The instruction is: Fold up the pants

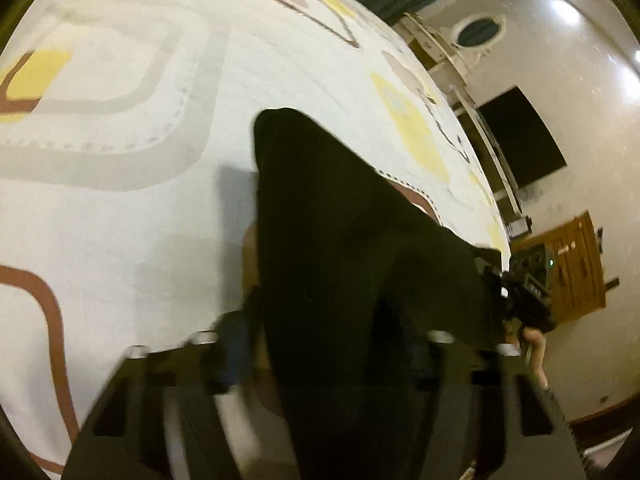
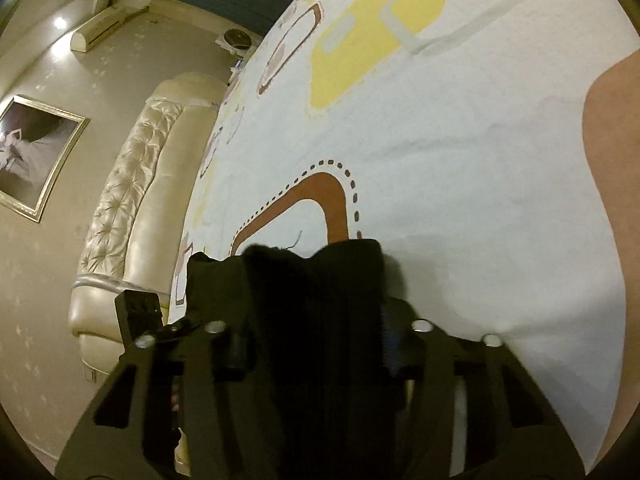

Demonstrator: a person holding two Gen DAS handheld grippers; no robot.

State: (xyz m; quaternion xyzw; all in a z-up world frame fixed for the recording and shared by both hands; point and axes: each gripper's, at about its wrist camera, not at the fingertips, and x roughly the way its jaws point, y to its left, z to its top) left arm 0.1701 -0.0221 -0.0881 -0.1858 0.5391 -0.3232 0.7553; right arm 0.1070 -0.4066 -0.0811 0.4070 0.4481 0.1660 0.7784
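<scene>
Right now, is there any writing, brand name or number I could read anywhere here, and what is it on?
None can be read.
Patterned white bedsheet: shapes only, no letters.
Black pants: no label showing.
Gold-framed picture: an image, no caption visible.
Small dark device by the wooden cabinet: markings too blurred.

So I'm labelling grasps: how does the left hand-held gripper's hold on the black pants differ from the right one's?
The left hand-held gripper has a long, wide drape of the black pants stretching ahead of it over the patterned bedsheet; the right hand-held gripper shows only a short bunched clump. The left view is motion-blurred, the right sharper. Both are shut on the pants.
</scene>
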